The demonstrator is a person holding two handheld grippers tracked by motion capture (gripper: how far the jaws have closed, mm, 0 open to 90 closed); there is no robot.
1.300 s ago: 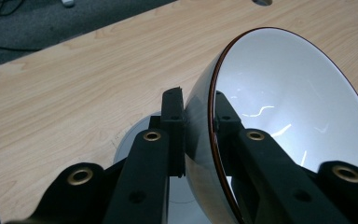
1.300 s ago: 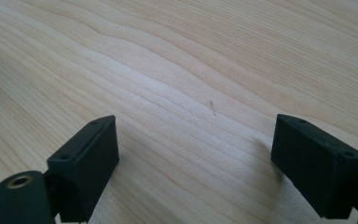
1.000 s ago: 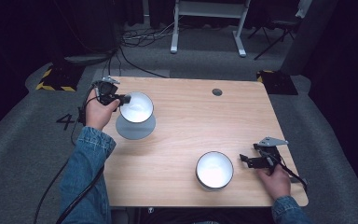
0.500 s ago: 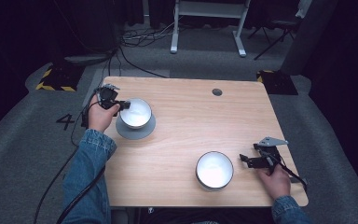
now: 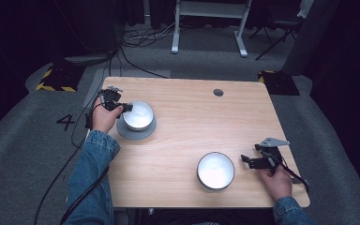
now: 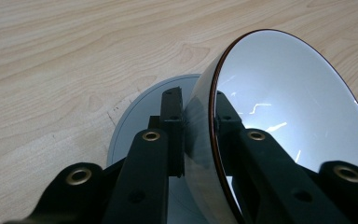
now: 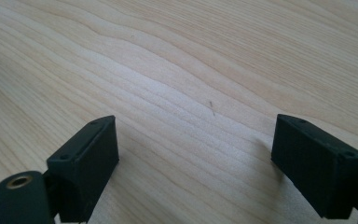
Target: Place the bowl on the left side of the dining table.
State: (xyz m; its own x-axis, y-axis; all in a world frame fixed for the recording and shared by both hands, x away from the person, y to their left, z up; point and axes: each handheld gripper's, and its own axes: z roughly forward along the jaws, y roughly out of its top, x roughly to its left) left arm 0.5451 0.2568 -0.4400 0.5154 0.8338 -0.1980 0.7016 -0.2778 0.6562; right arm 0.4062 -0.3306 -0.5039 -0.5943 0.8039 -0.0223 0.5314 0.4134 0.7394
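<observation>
While my left gripper pinches the rim of the tilted white bowl, one jaw inside and one outside, over the grey plate at the table's left, my right gripper rests spread wide beside the second bowl.

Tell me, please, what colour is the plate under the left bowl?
Grey; the plate shows best in the high view.

From my station I read one mark: a dark number 4 on the grey floor, left of the table. I can read nothing else.
</observation>
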